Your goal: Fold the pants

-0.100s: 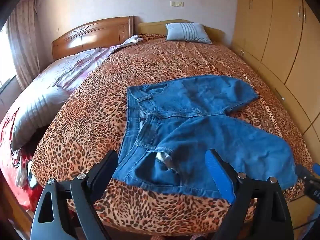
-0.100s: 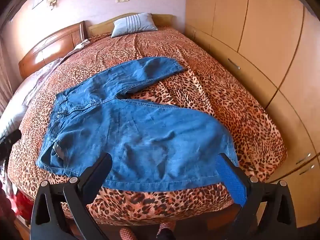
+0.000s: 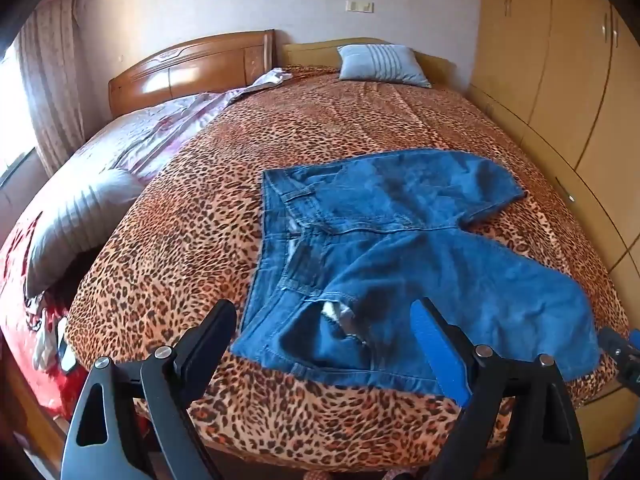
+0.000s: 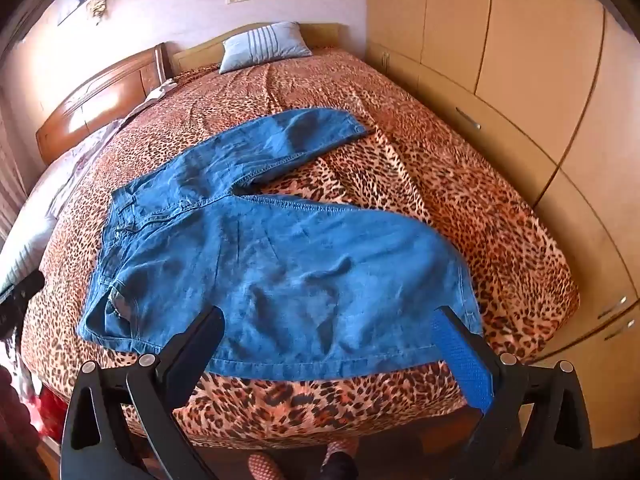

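Both grippers are seen from behind their own fingers, spread wide with nothing between them. The left gripper [image 3: 324,320] is held above the waistband end of the pants [image 3: 400,264], at the near edge of the bed [image 3: 168,248]. The right gripper [image 4: 328,324] is held over the near leg, close to its hem.

The blue denim pants [image 4: 288,264] lie flat on the leopard-print bedspread, legs splayed apart, waistband to the left. Nothing is seen to have changed from a moment ago, so folding is judged not yet begun; a first grasp remains to be made.

A pale patch [image 3: 340,314] near the pocket cannot be identified. The far leg's hem is partly turned away, and the bed's left side is cut off
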Action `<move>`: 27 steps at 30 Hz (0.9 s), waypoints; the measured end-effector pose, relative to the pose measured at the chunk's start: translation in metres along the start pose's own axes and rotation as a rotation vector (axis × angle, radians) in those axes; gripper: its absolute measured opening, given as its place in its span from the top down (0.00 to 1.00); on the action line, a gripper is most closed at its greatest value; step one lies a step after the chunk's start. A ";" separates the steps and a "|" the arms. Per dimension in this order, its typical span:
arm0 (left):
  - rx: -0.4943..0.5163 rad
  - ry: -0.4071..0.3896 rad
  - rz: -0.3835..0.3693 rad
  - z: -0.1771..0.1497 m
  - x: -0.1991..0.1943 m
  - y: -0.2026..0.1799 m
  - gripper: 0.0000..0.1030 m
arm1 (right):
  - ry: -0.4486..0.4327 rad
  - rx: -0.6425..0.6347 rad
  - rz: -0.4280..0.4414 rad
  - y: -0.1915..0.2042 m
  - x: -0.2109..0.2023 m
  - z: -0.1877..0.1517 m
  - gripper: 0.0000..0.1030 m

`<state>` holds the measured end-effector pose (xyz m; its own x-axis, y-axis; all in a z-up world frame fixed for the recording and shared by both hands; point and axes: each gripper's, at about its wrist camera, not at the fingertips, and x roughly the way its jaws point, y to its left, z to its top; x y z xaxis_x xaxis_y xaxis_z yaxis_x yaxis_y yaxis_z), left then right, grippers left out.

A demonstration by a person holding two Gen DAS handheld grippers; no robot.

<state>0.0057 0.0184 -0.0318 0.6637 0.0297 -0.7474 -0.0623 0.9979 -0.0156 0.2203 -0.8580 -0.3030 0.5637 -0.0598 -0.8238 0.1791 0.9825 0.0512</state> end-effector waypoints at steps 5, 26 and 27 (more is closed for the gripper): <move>-0.010 0.007 0.012 -0.004 0.008 0.007 0.14 | 0.037 0.034 0.012 0.001 0.005 -0.002 0.00; -0.032 0.013 0.032 -0.007 0.009 0.000 0.14 | -0.026 -0.013 0.049 -0.002 -0.002 0.016 0.00; -0.032 0.012 0.033 -0.007 0.008 0.000 0.14 | -0.027 -0.014 0.052 -0.002 -0.002 0.016 0.00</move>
<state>0.0058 0.0181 -0.0430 0.6517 0.0614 -0.7560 -0.1079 0.9941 -0.0122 0.2322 -0.8626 -0.2922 0.5940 -0.0131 -0.8044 0.1379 0.9867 0.0857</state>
